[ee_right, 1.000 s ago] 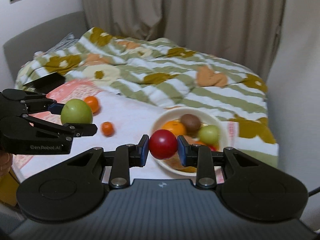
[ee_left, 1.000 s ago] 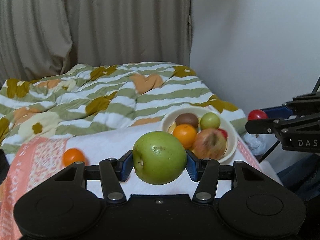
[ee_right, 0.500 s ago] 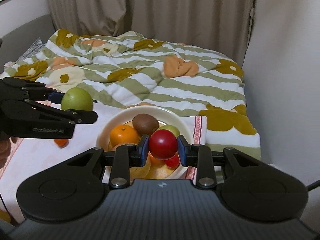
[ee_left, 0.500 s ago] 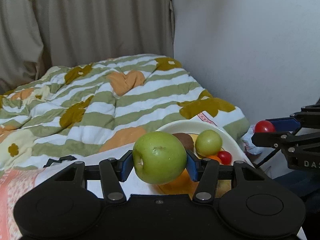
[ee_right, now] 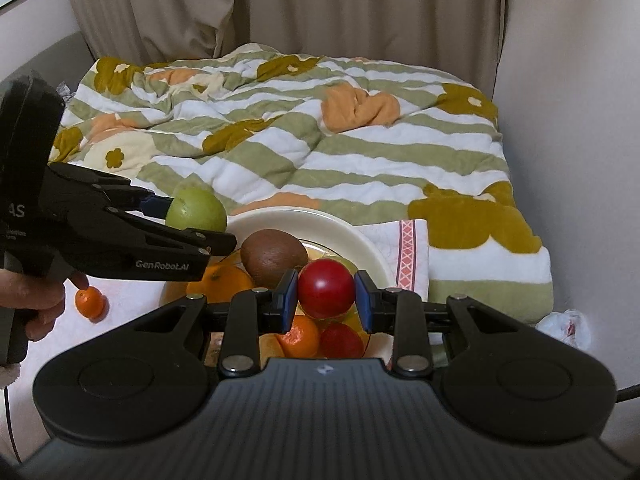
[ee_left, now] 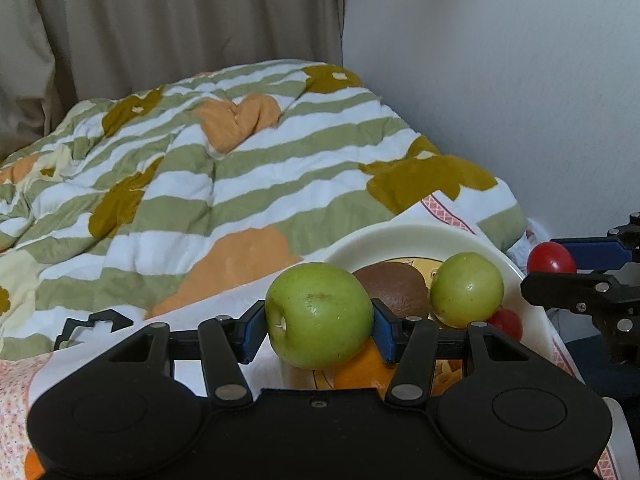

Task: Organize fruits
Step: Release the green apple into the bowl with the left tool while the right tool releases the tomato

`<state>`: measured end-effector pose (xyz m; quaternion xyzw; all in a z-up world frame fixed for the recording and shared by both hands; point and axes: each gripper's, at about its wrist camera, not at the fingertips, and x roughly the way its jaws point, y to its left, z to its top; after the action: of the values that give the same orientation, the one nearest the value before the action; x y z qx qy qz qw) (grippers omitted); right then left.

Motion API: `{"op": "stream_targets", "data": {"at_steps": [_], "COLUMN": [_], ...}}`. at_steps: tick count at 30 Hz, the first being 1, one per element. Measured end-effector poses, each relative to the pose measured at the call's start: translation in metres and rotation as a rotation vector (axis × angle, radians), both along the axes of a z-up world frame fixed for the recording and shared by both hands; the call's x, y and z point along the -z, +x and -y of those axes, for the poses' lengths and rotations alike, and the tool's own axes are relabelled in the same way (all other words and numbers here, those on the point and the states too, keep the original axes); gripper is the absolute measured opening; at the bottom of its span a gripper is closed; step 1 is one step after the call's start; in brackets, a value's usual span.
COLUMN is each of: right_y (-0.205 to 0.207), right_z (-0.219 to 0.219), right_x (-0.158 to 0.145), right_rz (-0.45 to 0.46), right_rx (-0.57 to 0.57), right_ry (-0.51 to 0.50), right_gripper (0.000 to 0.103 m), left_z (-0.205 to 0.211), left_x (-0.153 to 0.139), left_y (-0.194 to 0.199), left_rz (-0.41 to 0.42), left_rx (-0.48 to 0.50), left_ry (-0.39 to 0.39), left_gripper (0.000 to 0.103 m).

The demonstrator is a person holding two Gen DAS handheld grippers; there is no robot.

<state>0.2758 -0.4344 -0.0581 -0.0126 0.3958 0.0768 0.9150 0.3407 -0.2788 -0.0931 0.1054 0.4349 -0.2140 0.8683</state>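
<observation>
1. Green apple (ee_left: pixel 319 314) is pinched between the pads of the left gripper (ee_left: pixel 319 326), hanging over the near-left rim of the cream bowl (ee_right: pixel 352 236). If the pads let go here, the apple could strike the rim and roll off onto the white cloth (ee_right: pixel 132 300) instead of dropping in.
2. A red fruit (ee_right: pixel 326 288) is clamped between the pads of the right gripper (ee_right: pixel 326 298), right above the fruit in the bowl. Only a narrow band of the round, smooth skin is held, so it may slip out early.
3. The bowl already holds a kiwi (ee_right: pixel 274 254), an orange (ee_right: pixel 224 280), a small green fruit (ee_left: pixel 466 290) and more. A dropped piece could bounce off the heap and out.
4. Both grippers crowd the same bowl, so their fingers may knock together or bruise the fruit.
5. The bowl rests on soft bedding near the quilt (ee_right: pixel 320 140), and a push on its rim could tip it.
6. A small orange (ee_right: pixel 91 301) lies on the cloth left of the bowl, close under the hand (ee_right: pixel 36 300) and easily nudged away.
</observation>
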Motion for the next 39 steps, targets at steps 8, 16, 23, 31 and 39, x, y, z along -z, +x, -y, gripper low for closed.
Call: {"op": "stream_targets", "data": {"at_steps": [8, 16, 23, 31, 39], "right_y": [0.005, 0.010, 0.021, 0.029, 0.017], "right_z": [0.006, 0.006, -0.017, -0.040, -0.045], "right_x": [0.004, 0.000, 0.003, 0.020, 0.017], "right_rz": [-0.012, -0.003, -0.006, -0.042, 0.011], "right_rx": [0.011, -0.004, -0.070, -0.116, -0.121], "right_ry": [0.017, 0.016, 0.019, 0.008, -0.020], "right_gripper": [0.046, 0.046, 0.046, 0.046, 0.092], "left_z": [-0.001, -0.015, -0.035, -0.051, -0.059], "left_x": [-0.007, -0.022, -0.029, -0.029, -0.025], "left_y": [-0.003, -0.011, -0.026, -0.042, -0.054], "left_rz": [0.034, 0.059, 0.079, 0.062, 0.046], "left_rx": [-0.010, -0.044, -0.093, -0.125, -0.148], "left_ry": [-0.012, 0.020, 0.064, 0.050, 0.041], "left_gripper": [0.091, 0.097, 0.100, 0.100, 0.100]}}
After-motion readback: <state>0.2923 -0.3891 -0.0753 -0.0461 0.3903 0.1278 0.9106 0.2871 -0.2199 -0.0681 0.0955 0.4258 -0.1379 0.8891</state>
